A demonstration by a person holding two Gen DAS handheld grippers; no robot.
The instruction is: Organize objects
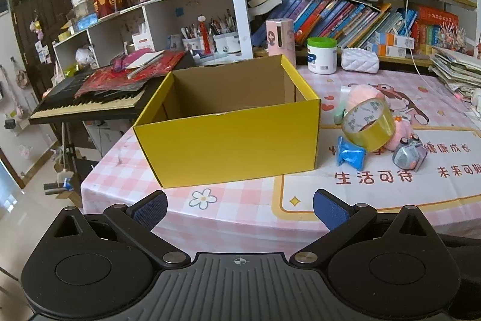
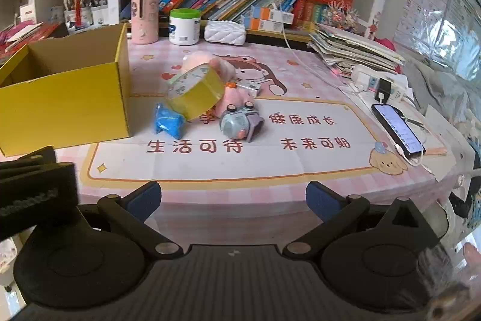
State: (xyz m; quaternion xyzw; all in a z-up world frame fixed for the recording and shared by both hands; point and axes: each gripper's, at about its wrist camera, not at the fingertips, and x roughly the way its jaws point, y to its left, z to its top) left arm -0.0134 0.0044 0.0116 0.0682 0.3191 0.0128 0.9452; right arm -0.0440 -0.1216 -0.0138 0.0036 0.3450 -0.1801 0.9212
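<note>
An open yellow cardboard box (image 1: 228,146) stands on the pink checked table, empty as far as I see; it also shows in the right wrist view (image 2: 66,107). Right of it lies a small heap: a yellowish tape roll (image 1: 368,122) (image 2: 195,92), a blue wrapped packet (image 1: 350,155) (image 2: 168,121), a grey-blue toy camera (image 1: 410,152) (image 2: 240,122) and a pink plush (image 1: 363,94) (image 2: 204,62). My left gripper (image 1: 240,208) is open and empty at the table's near edge, in front of the box. My right gripper (image 2: 233,199) is open and empty, in front of the heap.
A phone (image 2: 396,131) on a charging cable lies at the right edge beside a power strip (image 2: 378,83). A paper stack (image 2: 354,50), a white tub (image 2: 184,26), a pink canister (image 2: 145,17) and a white pouch (image 2: 225,32) line the back. A keyboard (image 1: 90,101) stands left of the table.
</note>
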